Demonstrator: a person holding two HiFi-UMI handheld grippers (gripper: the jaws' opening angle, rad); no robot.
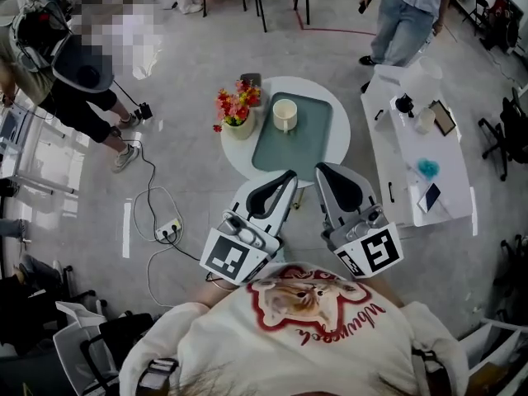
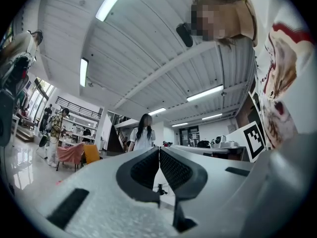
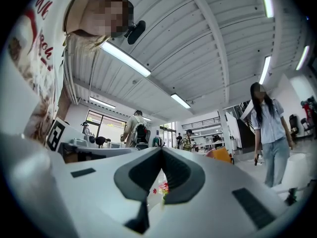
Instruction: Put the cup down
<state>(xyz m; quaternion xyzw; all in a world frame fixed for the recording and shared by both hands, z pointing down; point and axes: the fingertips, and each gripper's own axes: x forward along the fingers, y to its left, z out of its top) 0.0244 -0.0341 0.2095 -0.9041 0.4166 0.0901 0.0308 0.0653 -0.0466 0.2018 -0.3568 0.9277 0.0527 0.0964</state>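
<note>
**Cup down on the tray, both grippers empty**

The landmark is the green tray, which lies on the round white table. Just off the tray's left edge stands a pot of red and yellow flowers. The cream cup stands upright on the tray's upper left part, and nothing touches it.

Below the tray, close to the person's chest, the left gripper points up toward the near rim of the table. Its own view shows the jaws pressed together at the tips with nothing between them. Just to its right, the right gripper is held the same way, jaws closed tip to tip and empty. Both grippers are well apart from the cup.

Well to the right of the tray, a long white table carries small items that have no part in this.

As I judge it, the task is done: the cup is set down and released, and no step looks left to do.
</note>
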